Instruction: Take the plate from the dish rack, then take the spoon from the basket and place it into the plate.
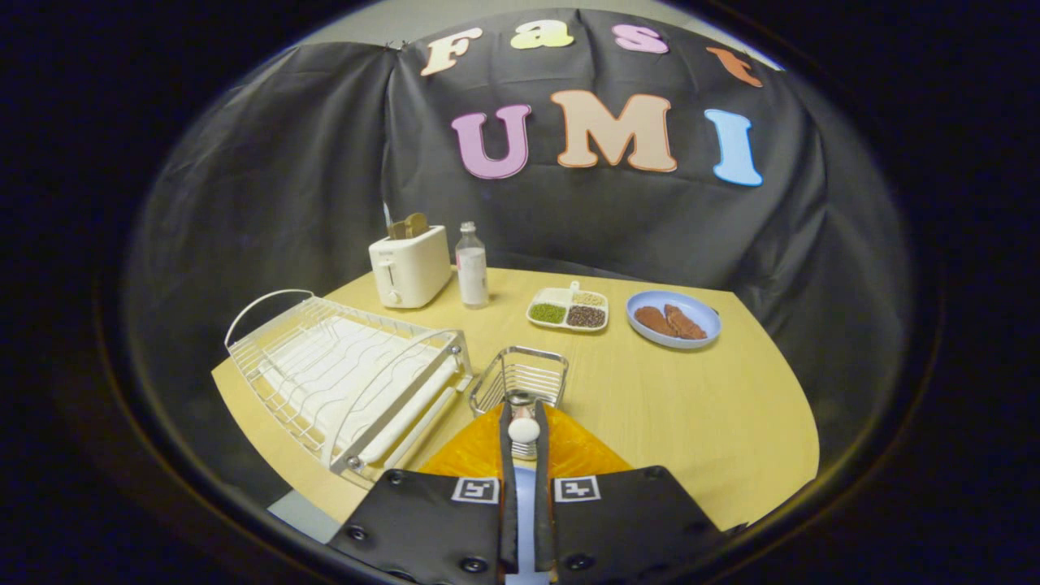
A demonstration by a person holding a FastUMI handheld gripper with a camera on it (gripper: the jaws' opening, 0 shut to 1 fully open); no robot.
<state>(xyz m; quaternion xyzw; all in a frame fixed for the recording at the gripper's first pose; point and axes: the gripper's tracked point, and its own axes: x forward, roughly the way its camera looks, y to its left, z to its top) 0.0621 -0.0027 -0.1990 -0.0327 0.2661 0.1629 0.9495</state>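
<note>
An orange plate (581,455) lies on the wooden table (691,406), right under my fingers and just in front of the wire basket (524,375). My gripper (523,413) is shut on a spoon (524,429), whose white rounded end shows between the two fingers, above the plate. The basket stands just beyond the fingertips and looks empty. The white wire dish rack (341,382) sits to the left of the basket and the plate, with no dishes in it.
At the back of the table stand a white toaster (409,266) and a clear bottle (472,266). A divided tray of beans (567,309) and a blue plate with brown food (673,319) lie beyond the basket to the right.
</note>
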